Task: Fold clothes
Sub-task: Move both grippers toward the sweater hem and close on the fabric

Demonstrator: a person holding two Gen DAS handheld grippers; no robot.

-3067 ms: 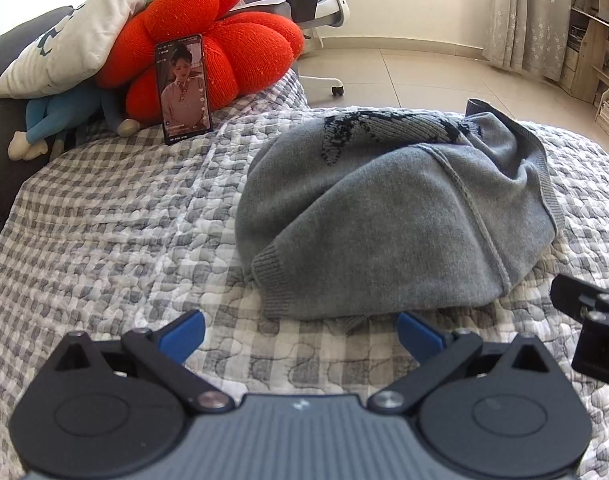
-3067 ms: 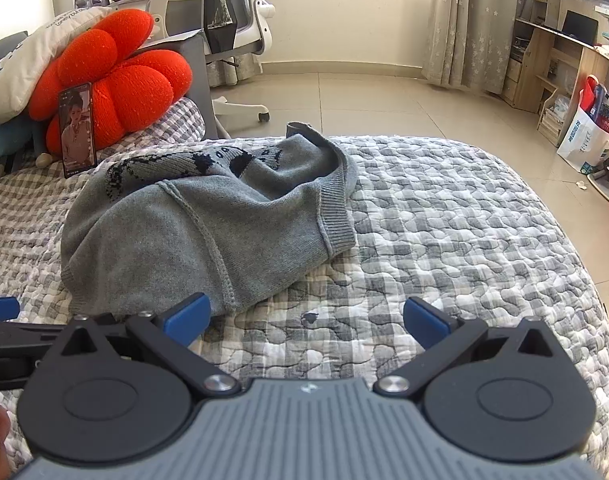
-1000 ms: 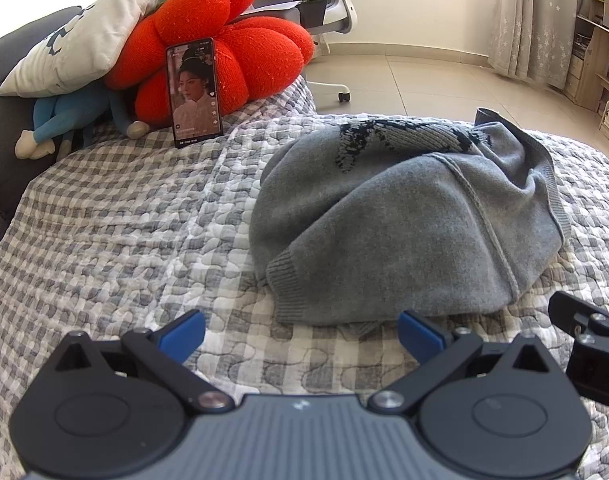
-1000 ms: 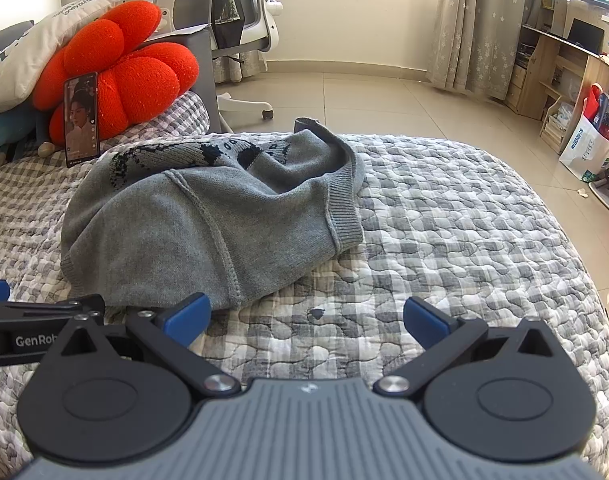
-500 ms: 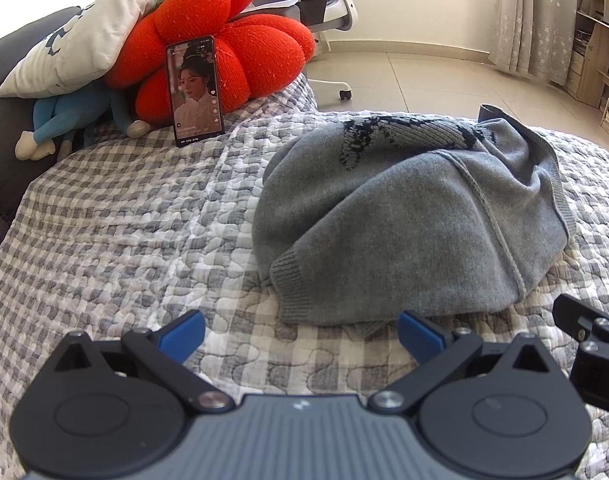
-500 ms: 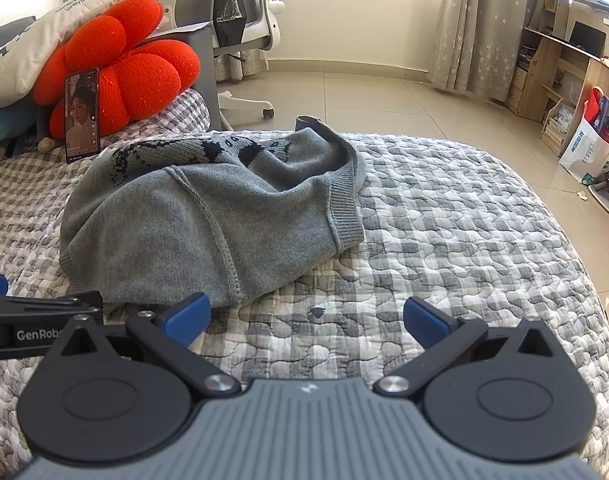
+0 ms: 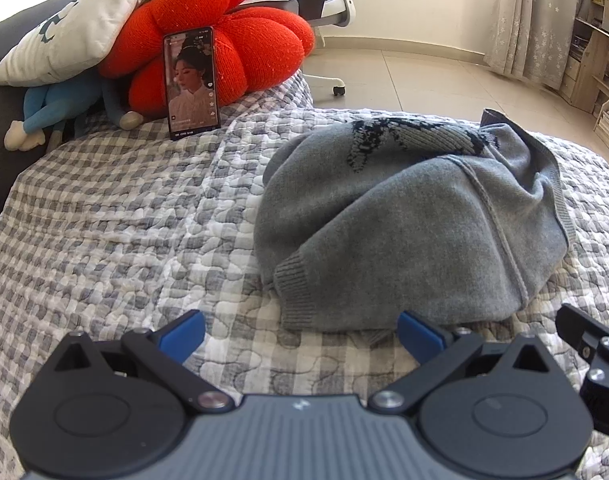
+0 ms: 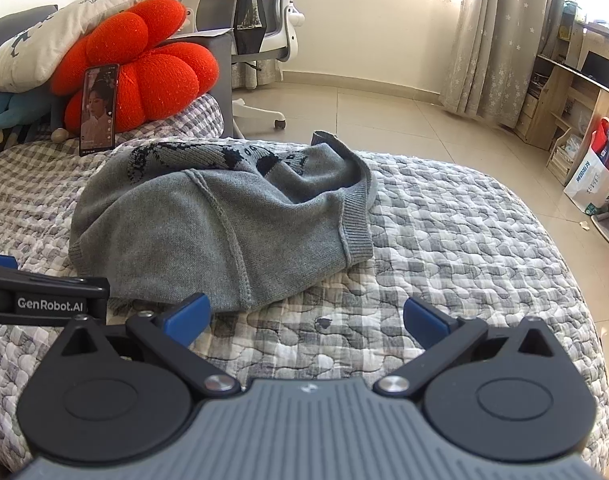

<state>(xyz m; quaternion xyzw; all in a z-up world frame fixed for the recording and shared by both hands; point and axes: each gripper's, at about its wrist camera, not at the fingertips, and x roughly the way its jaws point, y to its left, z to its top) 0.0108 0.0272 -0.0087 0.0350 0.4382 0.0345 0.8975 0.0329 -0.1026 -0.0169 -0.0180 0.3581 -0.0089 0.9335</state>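
A grey knit sweater [image 7: 416, 232] with a dark pattern near its top lies bunched in a heap on the checked quilt [image 7: 116, 232]. In the right wrist view the same sweater [image 8: 224, 224] sits to the left of centre. My left gripper [image 7: 300, 336] is open just in front of the sweater's ribbed cuff, holding nothing. My right gripper [image 8: 306, 320] is open over the quilt, at the sweater's near right edge, with nothing between its blue fingertips. Each gripper shows at the edge of the other's view.
A phone [image 7: 192, 84] leans upright against an orange flower cushion [image 7: 224, 32] at the bed's far left, with a white pillow [image 7: 84, 20] and a blue plush toy [image 7: 60, 100]. An office chair [image 8: 260, 40], tiled floor, curtains and shelves [image 8: 568, 92] lie beyond.
Both grippers have drifted slightly left and nearer to the sweater, which sits a little further right in the views. Both stay open. The sweater has not moved.
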